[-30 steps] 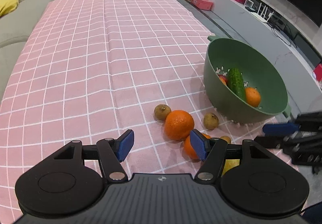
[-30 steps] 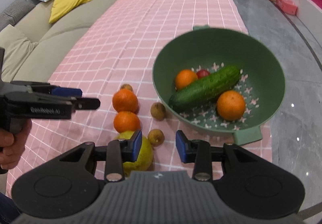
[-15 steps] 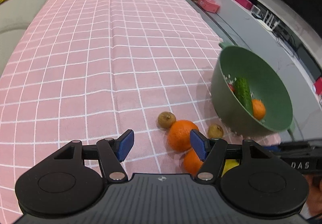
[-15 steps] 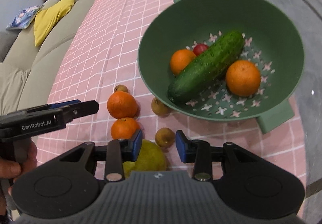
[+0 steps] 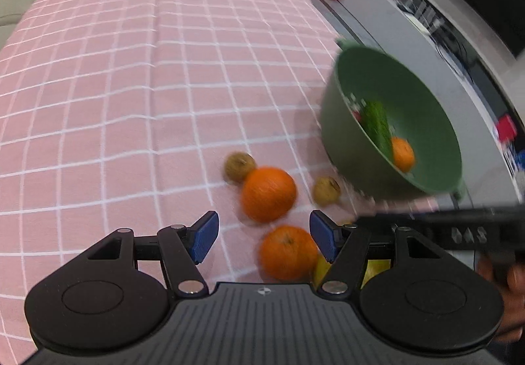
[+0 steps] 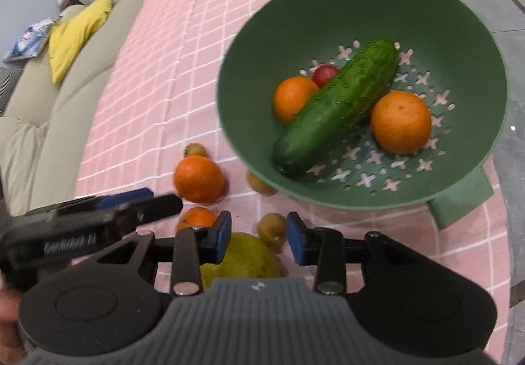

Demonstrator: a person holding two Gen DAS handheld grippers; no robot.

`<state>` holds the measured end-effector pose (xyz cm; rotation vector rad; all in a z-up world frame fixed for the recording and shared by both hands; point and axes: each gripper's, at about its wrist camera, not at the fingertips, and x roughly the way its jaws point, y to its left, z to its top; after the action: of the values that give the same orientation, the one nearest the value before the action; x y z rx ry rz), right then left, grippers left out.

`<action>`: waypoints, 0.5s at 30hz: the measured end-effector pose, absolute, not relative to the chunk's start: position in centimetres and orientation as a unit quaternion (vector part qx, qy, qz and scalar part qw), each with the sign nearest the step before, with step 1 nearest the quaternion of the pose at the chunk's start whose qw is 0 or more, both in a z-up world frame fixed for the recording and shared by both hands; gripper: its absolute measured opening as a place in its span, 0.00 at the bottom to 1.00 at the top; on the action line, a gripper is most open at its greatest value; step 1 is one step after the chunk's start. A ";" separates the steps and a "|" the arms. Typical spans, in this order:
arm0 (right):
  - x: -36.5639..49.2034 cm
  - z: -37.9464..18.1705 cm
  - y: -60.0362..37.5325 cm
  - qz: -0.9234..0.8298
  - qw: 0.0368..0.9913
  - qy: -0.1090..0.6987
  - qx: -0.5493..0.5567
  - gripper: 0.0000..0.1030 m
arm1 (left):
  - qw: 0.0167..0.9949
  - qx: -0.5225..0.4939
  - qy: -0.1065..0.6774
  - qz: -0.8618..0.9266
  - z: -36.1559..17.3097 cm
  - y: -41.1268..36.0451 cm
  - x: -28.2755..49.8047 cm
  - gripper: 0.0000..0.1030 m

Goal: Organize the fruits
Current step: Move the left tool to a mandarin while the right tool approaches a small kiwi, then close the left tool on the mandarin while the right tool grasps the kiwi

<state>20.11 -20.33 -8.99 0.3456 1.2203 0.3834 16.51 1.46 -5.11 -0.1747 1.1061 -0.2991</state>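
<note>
A green colander bowl [image 6: 242, 69] [image 5: 423, 122] holds a cucumber [image 6: 338, 109], two oranges [image 6: 402, 122] and a small red fruit [image 6: 325, 74]. On the pink cloth beside it lie two oranges [image 5: 269, 194] [image 5: 287, 251], three small brown fruits [image 5: 239, 166] [image 5: 326, 189] [image 6: 270, 228] and a yellow-green pear [image 6: 242, 261]. My left gripper [image 5: 264, 235] is open, with the nearer orange between its fingers. My right gripper [image 6: 259, 238] is open above the pear and a brown fruit.
The pink checked tablecloth [image 5: 131, 69] stretches far ahead. A beige sofa with a yellow cushion [image 6: 75, 33] runs along the table's left. The table's right edge lies just past the bowl, with grey floor [image 6: 512, 151] beyond.
Both grippers have moved closer to the fruit on the cloth. The left gripper now has the nearer orange between its fingers. Both stay open.
</note>
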 end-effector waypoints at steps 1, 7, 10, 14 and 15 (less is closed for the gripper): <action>20.2 -9.2 -20.3 0.174 0.788 0.569 0.159 0.34 | 0.835 -0.077 0.525 -0.145 -5.4 1.1 16.4 0.72; 20.7 -10.0 -19.7 0.165 0.786 0.577 0.148 0.34 | 0.831 -0.069 0.531 -0.151 -6.4 0.2 15.8 0.69; 21.1 -10.3 -19.3 0.164 0.782 0.582 0.149 0.34 | 0.829 -0.072 0.533 -0.152 -6.4 0.4 15.8 0.69; 21.3 -10.3 -19.3 0.169 0.772 0.593 0.152 0.34 | 0.819 -0.066 0.548 -0.159 -6.2 0.5 16.0 0.68; 21.3 -10.4 -19.2 0.171 0.769 0.596 0.155 0.34 | 0.815 -0.068 0.552 -0.159 -6.2 0.5 16.0 0.69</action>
<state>21.33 -19.23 -10.38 0.3352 1.2938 0.3712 16.00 0.52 -6.24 -0.1459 1.1781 -0.3395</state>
